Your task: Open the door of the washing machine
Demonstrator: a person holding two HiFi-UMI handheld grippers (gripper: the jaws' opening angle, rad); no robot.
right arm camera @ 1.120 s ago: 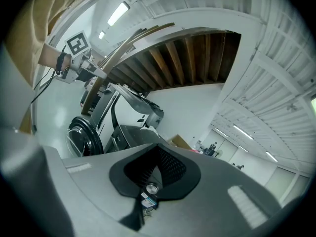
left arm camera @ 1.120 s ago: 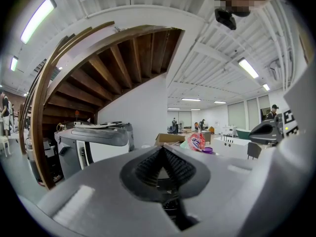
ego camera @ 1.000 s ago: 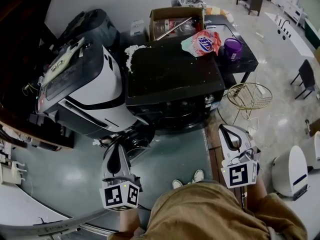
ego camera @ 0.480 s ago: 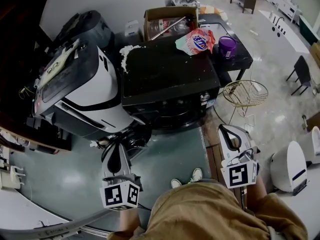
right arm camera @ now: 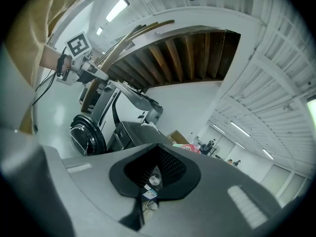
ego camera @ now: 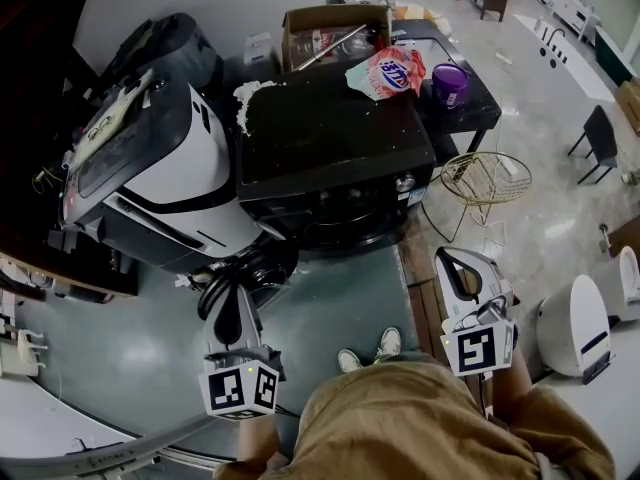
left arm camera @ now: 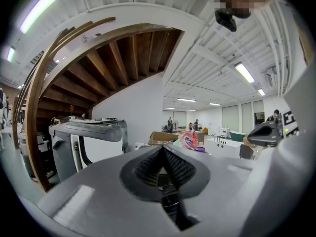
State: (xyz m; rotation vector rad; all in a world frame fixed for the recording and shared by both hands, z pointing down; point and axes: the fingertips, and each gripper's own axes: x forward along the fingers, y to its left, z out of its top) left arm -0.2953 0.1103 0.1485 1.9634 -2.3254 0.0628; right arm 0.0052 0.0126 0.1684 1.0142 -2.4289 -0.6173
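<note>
— Though dim at the edges, showed a wide hall: grey-green floor [ego camera: 340,303], wooden beams [left arm camera: 126,58] under a curved stair overhead. And the washing machine [ego camera: 335,148]?
— Ahead of both grippers, black and boxy, with a detergent bag [ego camera: 385,73] and a purple tub [ego camera: 450,83] on top; flanked, left of the left gripper [ego camera: 223,286], by a white machine [ego camera: 175,168].
— And the door [ego camera: 268,263]?
— Swung out from the front, round and dark, just beyond the left gripper's tip. Touching or not, could not tell.
— Jaws?
— Pressed together on nothing at the left gripper. Closed and empty too at the right gripper [ego camera: 447,259], well off to the right, short of a wire basket [ego camera: 490,178]. Both held low, roughly level, pointed forward.
</note>
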